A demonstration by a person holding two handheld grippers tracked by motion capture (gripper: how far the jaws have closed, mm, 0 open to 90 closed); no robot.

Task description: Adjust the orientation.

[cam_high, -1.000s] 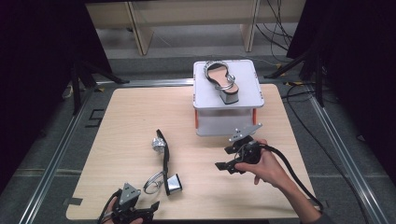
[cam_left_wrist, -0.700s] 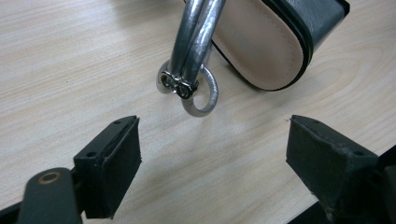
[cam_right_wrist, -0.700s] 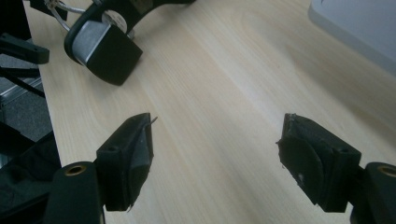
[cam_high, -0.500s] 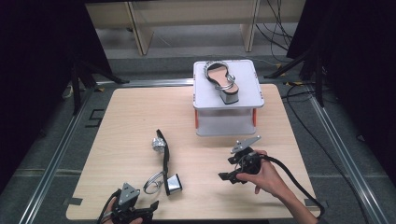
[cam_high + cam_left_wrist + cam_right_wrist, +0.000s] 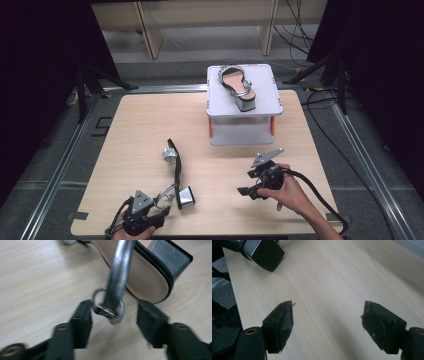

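A silver-strapped sandal (image 5: 175,167) with a tan sole and a black block heel (image 5: 186,196) lies on its side on the wooden table (image 5: 150,125). My left gripper (image 5: 159,207) sits at the near edge, beside the heel. In the left gripper view its jaws (image 5: 115,312) have just been closing around the sandal's silver strap and ring buckle (image 5: 108,307). The left pad is at the ring and the right pad stands apart. A matching sandal (image 5: 239,86) rests upright on a white box (image 5: 267,102). My right gripper (image 5: 248,182) hovers open low over bare wood, holding nothing.
The white box, with orange corner posts, stands at the far middle-right of the table. A metal frame (image 5: 60,170) runs around the table. In the right gripper view the sandal's heel (image 5: 265,252) lies ahead at the upper left, near the table's edge.
The left jaws have narrowed around the strap. The right hand has come down and toward the near edge, away from the white box.
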